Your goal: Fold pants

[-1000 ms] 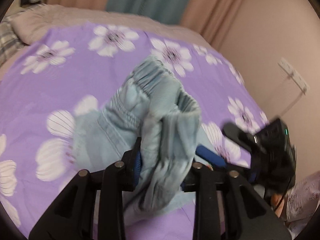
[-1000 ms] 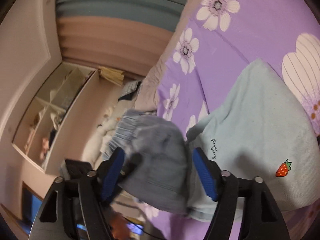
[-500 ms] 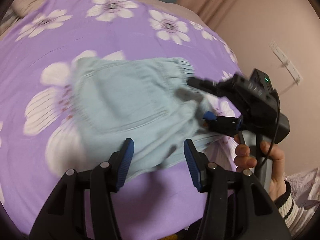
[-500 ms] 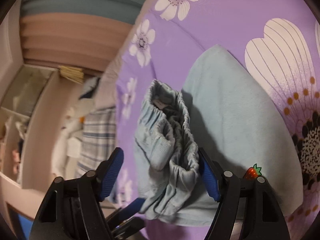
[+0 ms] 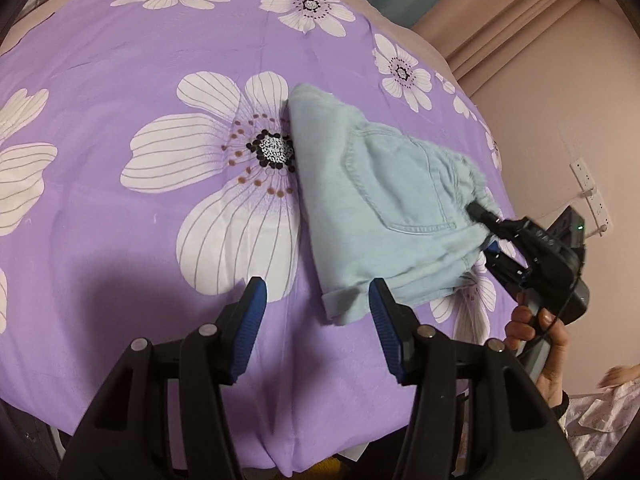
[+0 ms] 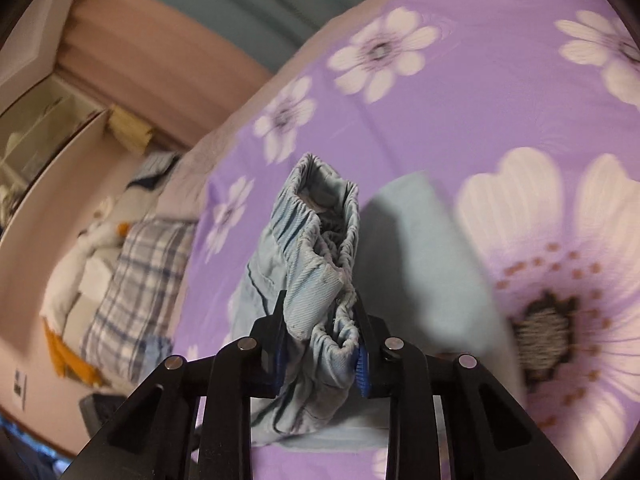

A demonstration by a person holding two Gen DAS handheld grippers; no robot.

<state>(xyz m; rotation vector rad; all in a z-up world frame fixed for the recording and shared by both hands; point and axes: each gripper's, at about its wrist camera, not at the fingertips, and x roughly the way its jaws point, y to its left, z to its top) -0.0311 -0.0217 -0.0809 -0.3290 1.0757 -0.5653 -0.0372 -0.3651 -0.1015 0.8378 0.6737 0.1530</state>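
Light blue denim pants (image 5: pixel 380 200) lie folded on the purple flowered bed sheet (image 5: pixel 140 60). My left gripper (image 5: pixel 316 292) hovers open over the sheet at the near corner of the pants; the folded hem lies just inside its right finger, and no pad presses on it. My right gripper (image 6: pixel 320 312) has the bunched elastic waistband (image 6: pixel 320 240) between its blue pads, its jaws closing onto it and lifting it off the lower layer (image 6: pixel 420 260). In the left wrist view the right gripper (image 5: pixel 486 236) grips the right edge of the pants, held by a person's hand (image 5: pixel 540 320).
The bed's near edge drops off just below my left gripper. A pink wall with a socket strip (image 5: pixel 592 192) stands to the right. A plaid pillow (image 6: pixel 132 280) and a white plush toy (image 6: pixel 72 272) lie at the far end, beside open shelves (image 6: pixel 36 132).
My left gripper let go of the pants and drew back toward the near edge; the pants now lie flat. My right gripper's jaws closed from wide apart onto the waistband.
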